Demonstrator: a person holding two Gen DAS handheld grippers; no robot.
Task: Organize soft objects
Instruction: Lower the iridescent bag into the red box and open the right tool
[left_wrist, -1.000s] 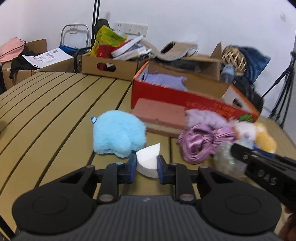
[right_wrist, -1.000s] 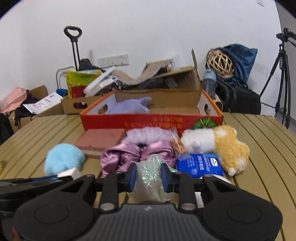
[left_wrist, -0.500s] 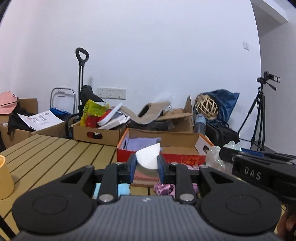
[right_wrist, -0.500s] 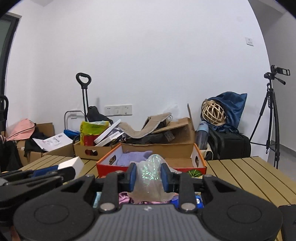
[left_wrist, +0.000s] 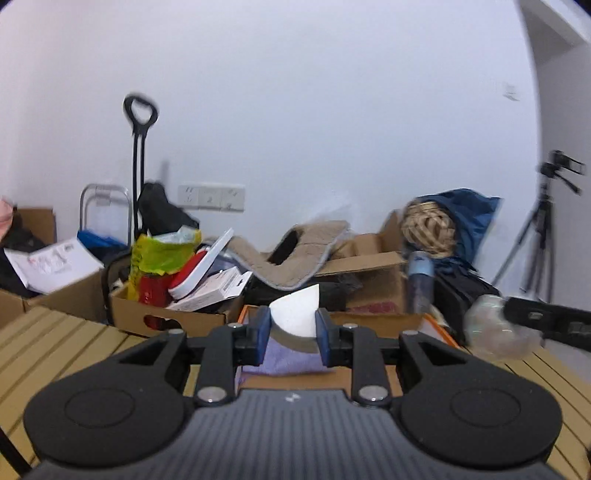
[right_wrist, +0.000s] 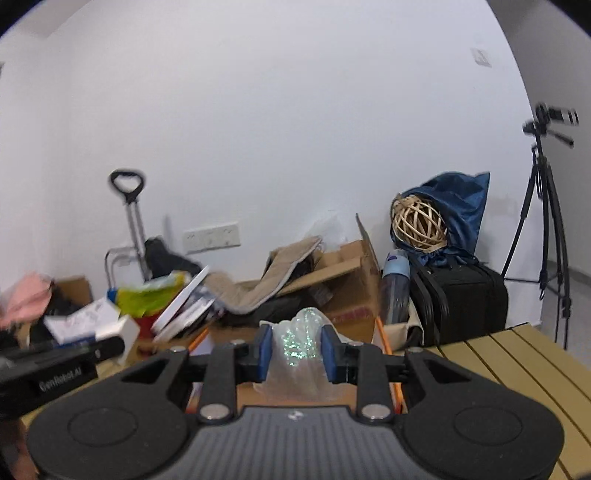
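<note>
My left gripper (left_wrist: 293, 328) is shut on a white foam wedge (left_wrist: 293, 312), held up in the air. Below it lies a purple cloth (left_wrist: 291, 356) inside the red-orange box (left_wrist: 434, 326). My right gripper (right_wrist: 297, 350) is shut on a clear glittery plastic bag (right_wrist: 299, 354), also lifted, above the same box's orange rim (right_wrist: 380, 332). The two grippers travel side by side. The right gripper and its bag (left_wrist: 495, 332) show at the right edge of the left wrist view. The left gripper with the wedge (right_wrist: 122, 332) shows at the left of the right wrist view.
Behind the box stand cardboard boxes (left_wrist: 177, 317) piled with packets, books and a beige mat (left_wrist: 295, 254). A wicker ball (right_wrist: 419, 223) on a blue bag, a black case (right_wrist: 461, 299) and a tripod (right_wrist: 546, 206) stand at the right. The slatted wooden table (right_wrist: 517, 365) runs to both sides.
Both grippers rose off the table with the wedge and the bag and moved forward toward the red-orange box. The plush toys and purple fabric on the table dropped out of view.
</note>
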